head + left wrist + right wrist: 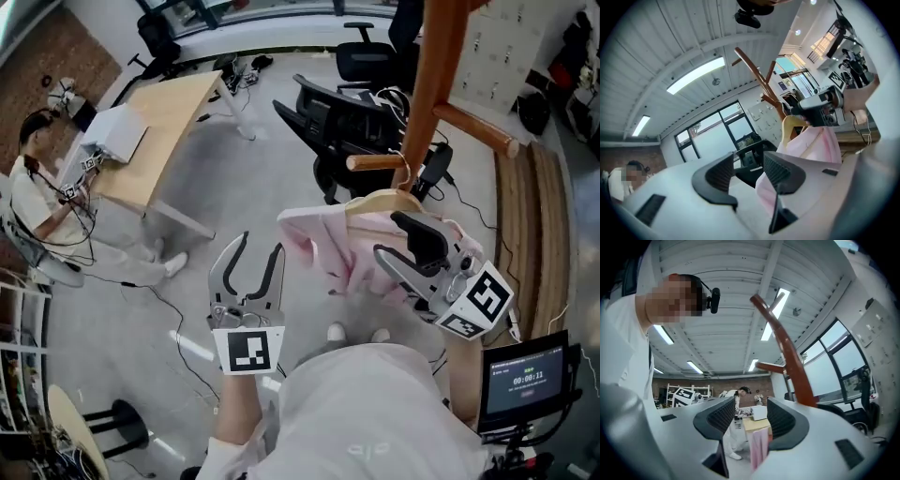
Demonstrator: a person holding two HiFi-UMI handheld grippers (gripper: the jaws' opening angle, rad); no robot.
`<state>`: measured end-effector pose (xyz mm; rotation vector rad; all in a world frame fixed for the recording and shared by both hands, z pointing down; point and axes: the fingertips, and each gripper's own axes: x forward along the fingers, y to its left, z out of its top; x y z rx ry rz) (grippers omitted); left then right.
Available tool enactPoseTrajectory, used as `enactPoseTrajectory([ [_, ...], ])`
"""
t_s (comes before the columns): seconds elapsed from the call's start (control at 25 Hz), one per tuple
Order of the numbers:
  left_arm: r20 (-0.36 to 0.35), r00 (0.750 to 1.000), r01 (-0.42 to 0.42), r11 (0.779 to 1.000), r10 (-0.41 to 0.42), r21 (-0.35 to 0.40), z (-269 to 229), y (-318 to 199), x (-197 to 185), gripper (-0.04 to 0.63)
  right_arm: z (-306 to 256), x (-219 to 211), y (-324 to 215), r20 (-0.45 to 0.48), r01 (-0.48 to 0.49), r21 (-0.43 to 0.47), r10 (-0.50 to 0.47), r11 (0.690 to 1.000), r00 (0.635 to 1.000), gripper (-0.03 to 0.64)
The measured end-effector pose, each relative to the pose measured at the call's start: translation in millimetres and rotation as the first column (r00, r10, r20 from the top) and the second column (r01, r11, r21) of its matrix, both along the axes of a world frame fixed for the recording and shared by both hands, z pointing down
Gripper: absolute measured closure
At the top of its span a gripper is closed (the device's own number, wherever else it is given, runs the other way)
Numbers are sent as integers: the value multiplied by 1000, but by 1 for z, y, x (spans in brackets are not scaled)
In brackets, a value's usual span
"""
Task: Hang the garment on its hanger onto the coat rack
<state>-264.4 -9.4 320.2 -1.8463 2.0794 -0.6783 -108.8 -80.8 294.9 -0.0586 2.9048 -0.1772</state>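
Two right fingers [785, 420] apart, pink garment [759, 448] between.

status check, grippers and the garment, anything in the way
Left gripper tongs open, empty. Right gripper tongs apart at the pink garment on its wooden hanger, hook by a coat rack peg. Nothing in between.
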Motion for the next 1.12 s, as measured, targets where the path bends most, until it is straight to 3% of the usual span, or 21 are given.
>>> enactPoseTrajectory([
  [0.16, -64, 993, 102, 995, -102, 2, 13, 34, -23, 407, 9, -57, 31, -24, 154, 13, -154, 988, 988, 416],
  [0.32, -70, 973, 221, 975, -221, -12, 19, 86, -42, 408, 16, -106, 82, -55, 294, -5, -294, 956, 954, 417],
  [0.44, -151, 950, 279, 960, -275, 7, 18, 123, -52, 408, 21, -132, 119, -82, 355, -24, -356, 935, 931, 417],
  [0.64, -335, 889, 346, 937, -313, 43, 31, 161, -72, 408, 40, -164, 149, -111, 386, -67, -391, 920, 913, 419],
  [0.88, -379, 859, 392, 919, -344, 55, 46, 146, -103, 424, 61, -202, 129, -106, 421, -81, -428, 903, 897, 419],
  [1.12, -404, 839, 410, 912, -365, 27, 18, 132, -104, 567, 37, -202, 112, -128, 398, -131, -413, 908, 902, 419],
])
